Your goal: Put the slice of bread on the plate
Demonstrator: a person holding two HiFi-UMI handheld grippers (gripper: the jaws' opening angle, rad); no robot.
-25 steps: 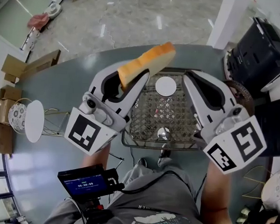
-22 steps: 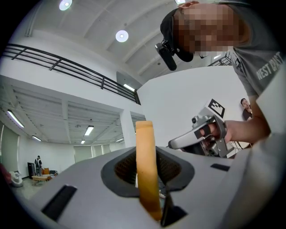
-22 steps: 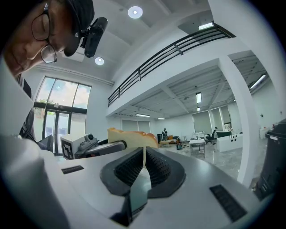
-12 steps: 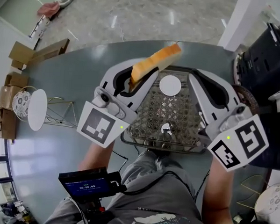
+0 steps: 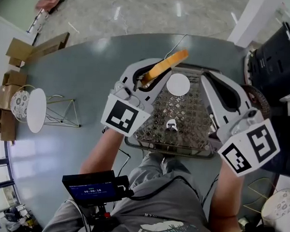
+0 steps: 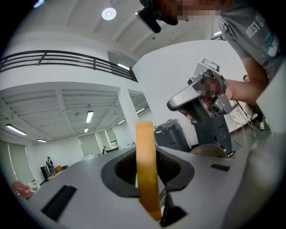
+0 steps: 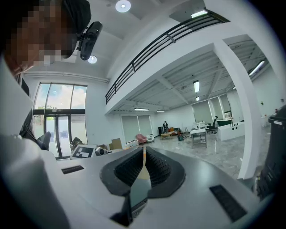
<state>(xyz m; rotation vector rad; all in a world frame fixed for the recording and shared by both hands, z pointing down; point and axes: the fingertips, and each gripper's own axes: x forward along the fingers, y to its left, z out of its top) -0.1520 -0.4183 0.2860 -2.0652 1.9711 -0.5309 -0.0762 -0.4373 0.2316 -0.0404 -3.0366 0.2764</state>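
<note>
A slice of bread with a golden crust is pinched on edge in my left gripper, over the far left corner of a wire basket. Seen along the left gripper's jaws, the bread stands upright between the pads of that gripper. A small round white plate lies in the basket's far part, just right of the bread. My right gripper hovers over the basket's right side. Its jaws meet with nothing between them in the right gripper view.
The basket sits on a round grey table and holds a small metal piece. A white plate on a wire stand stands at the left edge. A black machine is at the right, cardboard boxes on the floor.
My left gripper has sunk and moved right and farther out over the basket, carrying the bread. The right gripper has drifted a little the same way, still shut.
</note>
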